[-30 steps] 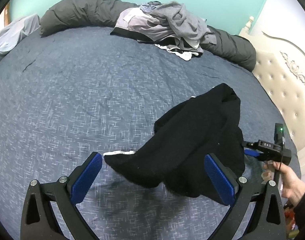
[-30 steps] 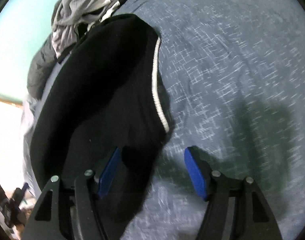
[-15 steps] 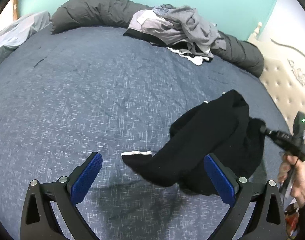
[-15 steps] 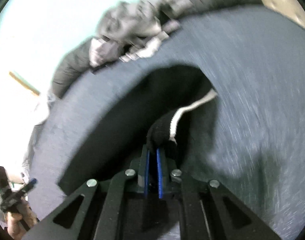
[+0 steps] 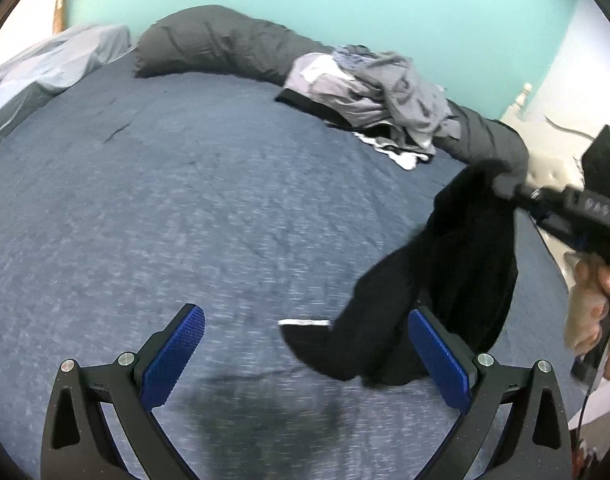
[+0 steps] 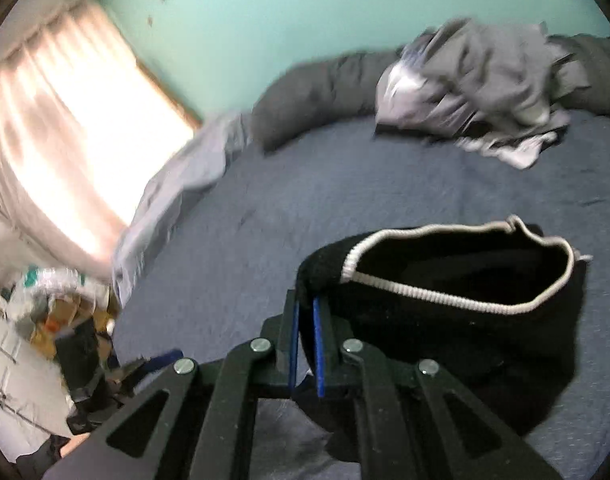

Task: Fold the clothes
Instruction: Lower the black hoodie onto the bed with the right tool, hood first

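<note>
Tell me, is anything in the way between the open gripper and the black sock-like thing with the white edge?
Nothing visible. The left gripper stands open with only bare blue bedspread before it, and the black knitted garment with the white rim hangs from the right gripper, just past its fingers.

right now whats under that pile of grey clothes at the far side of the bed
The pile of grey clothes lies on the blue bedspread, against the dark grey rolled duvet. A black layer and a black-and-white piece stick out beneath. What lies deeper is covered.
</note>
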{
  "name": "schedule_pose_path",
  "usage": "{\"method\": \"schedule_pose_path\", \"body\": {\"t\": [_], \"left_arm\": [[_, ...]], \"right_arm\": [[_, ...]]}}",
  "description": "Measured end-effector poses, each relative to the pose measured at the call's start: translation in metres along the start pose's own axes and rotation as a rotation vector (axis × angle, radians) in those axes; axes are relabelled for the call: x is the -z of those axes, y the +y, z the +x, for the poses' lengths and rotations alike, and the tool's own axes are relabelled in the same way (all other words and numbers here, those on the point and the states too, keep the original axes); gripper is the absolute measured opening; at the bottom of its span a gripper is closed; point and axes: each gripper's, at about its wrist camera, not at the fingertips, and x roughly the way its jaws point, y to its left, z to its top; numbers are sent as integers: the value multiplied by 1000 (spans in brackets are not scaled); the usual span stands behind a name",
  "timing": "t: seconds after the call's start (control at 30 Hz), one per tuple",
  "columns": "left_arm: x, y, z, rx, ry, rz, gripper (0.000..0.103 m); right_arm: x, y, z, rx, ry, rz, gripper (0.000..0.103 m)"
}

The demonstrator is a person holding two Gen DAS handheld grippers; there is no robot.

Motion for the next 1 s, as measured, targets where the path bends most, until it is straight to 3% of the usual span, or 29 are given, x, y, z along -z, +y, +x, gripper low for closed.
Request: {"method": "schedule_pose_path", "body": {"t": [0.13,0.17,0.23,0.4,0.57,0.7,1.0], "left_arm": [[1,24,4,-25,13,-38,103],[3,28,7,-28,21,-43,103],[5,32,14,-33,36,-43,103],[12,26,30,-21,47,-47,103],[15,9,45,16,56,-41,103],[13,-9,62,57,81,-42,103],[5,-30,111,94,126,-77,103]], "right_arm": [[14,6,37,53,89,5,17],[18,3,44,42,125,14,29],[24,-5,47,49,160,23,45],[37,-30,23,95,151,27,46],[43,-79,-23,260,83,36,50],[48,-109,-48,338,58,58,50],[50,-143,-62,379,46,53,50]]}}
